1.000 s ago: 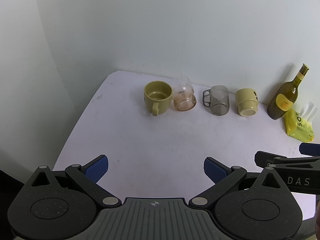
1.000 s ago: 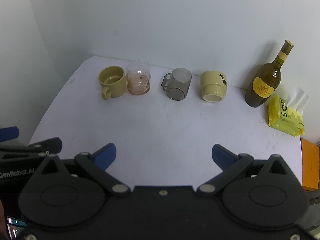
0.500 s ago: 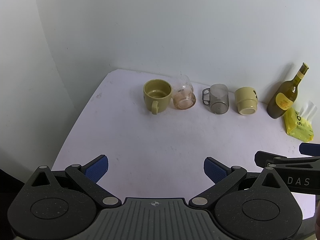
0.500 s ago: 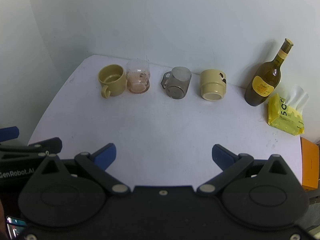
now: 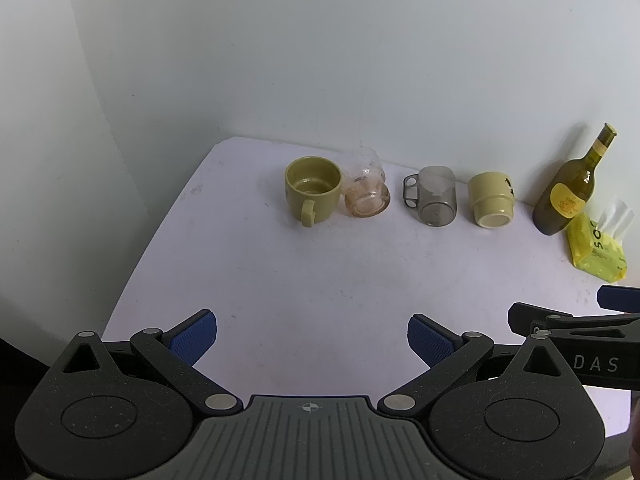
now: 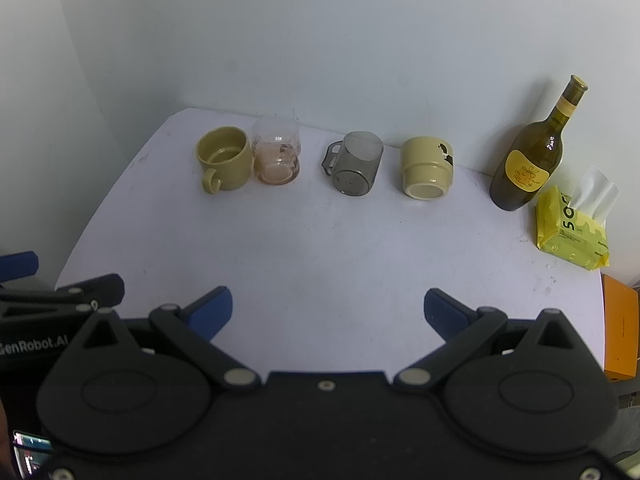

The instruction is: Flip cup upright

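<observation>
Several cups stand in a row at the back of the white table [image 5: 320, 280]. An olive mug [image 5: 312, 190] [image 6: 224, 158] is upright at the left, next to a pinkish clear glass [image 5: 366, 196] [image 6: 277, 156]. A grey clear mug [image 5: 434, 196] [image 6: 357, 164] and a cream mug [image 5: 491, 200] [image 6: 426, 168] lie on their sides, bases towards me. My left gripper [image 5: 312, 338] and right gripper [image 6: 328, 312] are both open and empty, hovering over the table's near part, far from the cups.
A wine bottle [image 6: 532, 156] [image 5: 568, 192] stands at the back right, a yellow tissue pack [image 6: 572, 224] [image 5: 598, 248] beside it. An orange box [image 6: 622, 332] sits past the table's right edge. White walls close the back and left.
Both views have drawn back and up slightly, so the cups look a little farther. Nothing on the table moved; both grippers stay open.
</observation>
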`<act>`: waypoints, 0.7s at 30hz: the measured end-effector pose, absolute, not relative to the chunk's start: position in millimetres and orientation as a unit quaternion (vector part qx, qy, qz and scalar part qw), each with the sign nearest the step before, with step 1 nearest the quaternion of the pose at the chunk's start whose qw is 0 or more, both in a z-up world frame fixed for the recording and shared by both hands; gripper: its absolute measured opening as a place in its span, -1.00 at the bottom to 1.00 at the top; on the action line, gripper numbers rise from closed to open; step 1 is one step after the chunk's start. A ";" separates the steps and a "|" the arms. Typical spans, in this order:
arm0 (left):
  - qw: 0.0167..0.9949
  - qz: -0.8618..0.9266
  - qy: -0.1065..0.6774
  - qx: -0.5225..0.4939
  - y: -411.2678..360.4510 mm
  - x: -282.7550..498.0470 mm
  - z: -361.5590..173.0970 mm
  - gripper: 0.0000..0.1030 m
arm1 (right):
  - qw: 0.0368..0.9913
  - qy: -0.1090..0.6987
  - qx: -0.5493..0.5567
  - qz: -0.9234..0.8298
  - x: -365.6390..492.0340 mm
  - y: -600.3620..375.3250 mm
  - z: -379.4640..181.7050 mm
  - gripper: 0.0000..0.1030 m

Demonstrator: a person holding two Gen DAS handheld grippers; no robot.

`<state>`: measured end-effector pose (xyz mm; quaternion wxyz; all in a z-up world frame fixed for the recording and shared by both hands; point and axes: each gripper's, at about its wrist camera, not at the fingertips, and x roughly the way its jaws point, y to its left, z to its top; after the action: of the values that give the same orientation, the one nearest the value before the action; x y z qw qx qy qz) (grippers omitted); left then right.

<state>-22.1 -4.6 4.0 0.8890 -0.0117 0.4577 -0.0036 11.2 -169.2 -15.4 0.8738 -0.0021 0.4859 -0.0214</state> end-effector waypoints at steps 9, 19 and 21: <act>0.888 -0.004 0.459 -0.011 -8.8 -19.1 2.7 1.00 | 0.874 0.485 -0.004 -0.023 12.0 -171.9 -14.8 1.00; 0.885 -0.007 0.465 -0.015 -10.9 -14.0 1.1 1.00 | 0.871 0.490 -0.005 -0.026 13.4 -171.7 -15.7 1.00; 0.883 -0.009 0.470 -0.016 -11.3 -14.2 0.3 1.00 | 0.869 0.495 -0.004 -0.029 12.2 -169.3 -18.2 1.00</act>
<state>-14.2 -11.3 0.3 0.8827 -0.0160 0.4695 -0.0088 12.2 -169.3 -18.2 0.8686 -0.0039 0.4947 -0.0288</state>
